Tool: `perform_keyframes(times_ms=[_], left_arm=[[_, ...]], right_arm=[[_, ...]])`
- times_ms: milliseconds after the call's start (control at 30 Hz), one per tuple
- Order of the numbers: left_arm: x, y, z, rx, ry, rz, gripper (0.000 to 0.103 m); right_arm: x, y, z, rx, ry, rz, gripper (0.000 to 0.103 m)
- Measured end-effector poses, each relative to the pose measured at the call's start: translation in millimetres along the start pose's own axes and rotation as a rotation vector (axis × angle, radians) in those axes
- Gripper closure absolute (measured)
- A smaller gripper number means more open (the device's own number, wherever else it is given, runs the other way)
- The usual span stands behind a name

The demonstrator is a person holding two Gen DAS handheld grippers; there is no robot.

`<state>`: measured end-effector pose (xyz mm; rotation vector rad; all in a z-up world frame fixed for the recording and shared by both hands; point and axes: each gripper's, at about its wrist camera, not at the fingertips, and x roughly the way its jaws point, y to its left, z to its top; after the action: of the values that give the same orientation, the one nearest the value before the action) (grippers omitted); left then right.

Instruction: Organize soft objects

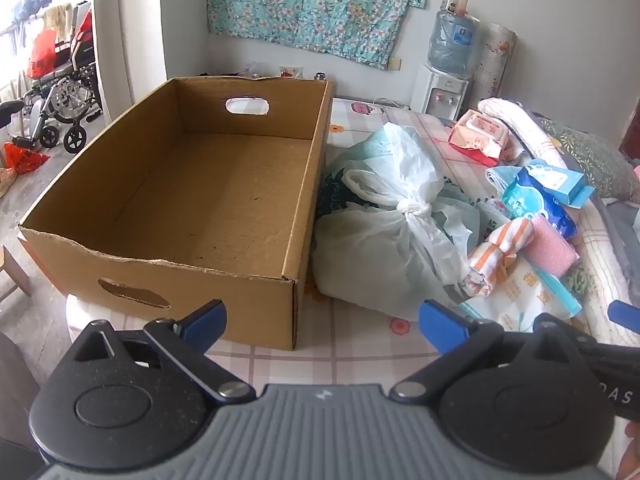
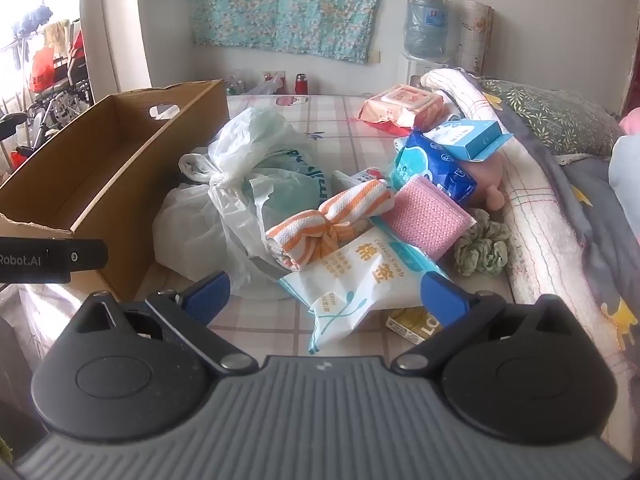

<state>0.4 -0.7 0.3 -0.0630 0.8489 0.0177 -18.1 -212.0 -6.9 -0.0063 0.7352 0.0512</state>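
An empty brown cardboard box [image 1: 208,184] stands on the bed at the left, also seen in the right wrist view as the box [image 2: 120,168]. Right of it lies a knotted white plastic bag [image 1: 384,232] [image 2: 224,200]. A pile follows: an orange-striped towel [image 2: 332,220], a pink cloth [image 2: 424,220], a cotton swab pack [image 2: 360,280], blue packs [image 2: 436,168], a green scrunchie [image 2: 484,248]. My left gripper [image 1: 320,322] hovers open before the box corner, holding nothing. My right gripper [image 2: 326,296] is open above the swab pack, not touching it.
A rolled white blanket [image 2: 532,200] and pillow [image 2: 560,120] bound the pile on the right. A pink wipes pack [image 2: 404,108] lies farther back. A water dispenser [image 1: 444,80] stands at the wall. A wheelchair [image 1: 60,96] is on the floor at left.
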Motion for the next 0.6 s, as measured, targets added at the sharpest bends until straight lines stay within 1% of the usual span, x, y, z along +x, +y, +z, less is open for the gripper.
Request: perform_keyframes(times_ms=[167,233,300,400,600], left_arm=[[-3.6,-2.4,1.0,0.022,-0.005,0.019,0.0],[-3.4,-1.2,3.1,0.017,0.001,0.029,0.0],[-5.0,8.8,1.4,-0.01,0.001,0.021,0.0],[-2.1,5.5,-4.7,-0.023,-0.002,0.04,0.0],[2.6,5.7,-6.2,-0.023,0.014,0.032,0.0]], right_arm=[[-1.1,1.3,0.1,0.001,-0.006,0.0,0.001],[-1.3,1.8,0.1,0.001,-0.005,0.001,0.001],[-1.3,2.2,0.1,0.004,-0.003,0.0,0.001],[1.3,3.1,0.6,0.006,0.003,0.002,0.001],[-0.9,3.5,-0.4,0.003,0.006,0.01,0.001]])
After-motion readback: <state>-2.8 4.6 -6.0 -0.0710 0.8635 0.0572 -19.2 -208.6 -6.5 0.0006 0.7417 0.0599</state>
